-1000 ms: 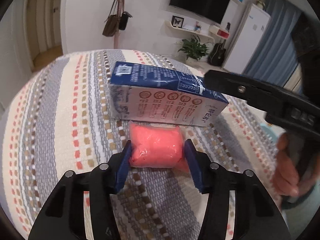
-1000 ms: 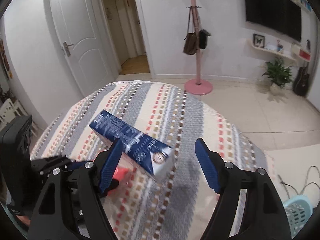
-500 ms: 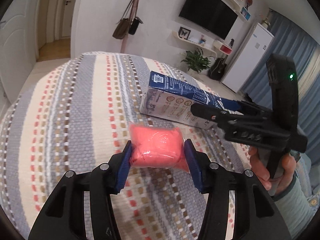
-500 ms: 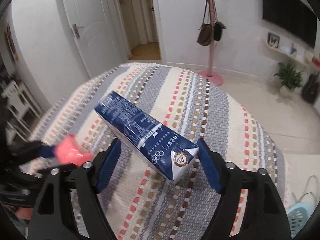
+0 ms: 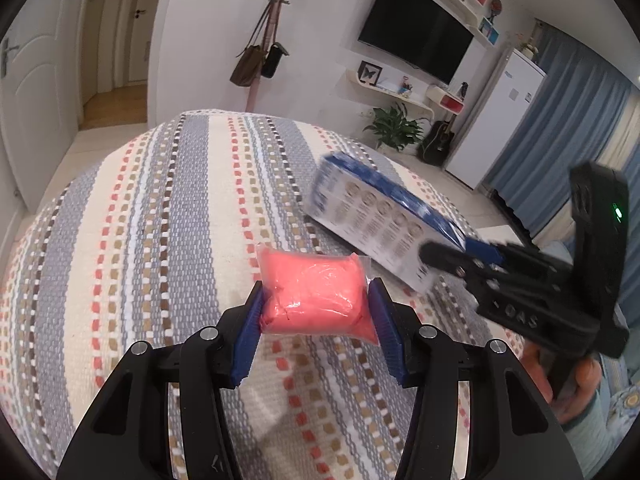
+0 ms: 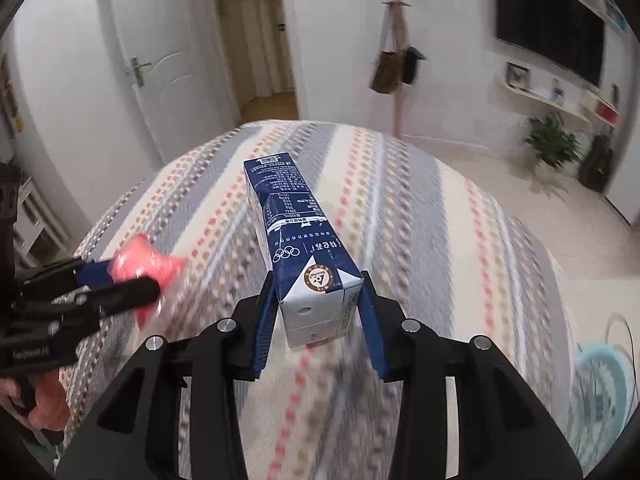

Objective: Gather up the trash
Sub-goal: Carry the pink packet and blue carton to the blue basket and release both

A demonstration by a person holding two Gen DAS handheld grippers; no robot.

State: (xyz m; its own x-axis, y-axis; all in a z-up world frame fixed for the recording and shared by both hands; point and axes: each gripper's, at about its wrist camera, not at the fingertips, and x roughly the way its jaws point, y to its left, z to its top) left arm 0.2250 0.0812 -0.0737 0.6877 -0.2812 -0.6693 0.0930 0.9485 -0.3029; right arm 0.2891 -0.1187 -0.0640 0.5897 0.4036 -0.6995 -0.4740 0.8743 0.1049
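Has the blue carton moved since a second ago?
Yes. The blue carton, then lying flat on the striped cloth, is now clamped in the right gripper and swung end-on.

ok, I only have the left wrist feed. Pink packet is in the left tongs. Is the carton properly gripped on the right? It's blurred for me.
Observer: Yes. In the right wrist view the right tongs are shut on the blue milk carton, pads against both side faces at its near end.
Operator: Which end is that?
Observer: The folded end with the round brown seal; the carton points away from the camera, over the striped tablecloth.
Operator: Any bin around? I see none.
Observer: A light blue slatted basket sits on the floor at the lower right of the right wrist view, off the table's edge. I can't tell whether it is the trash bin.
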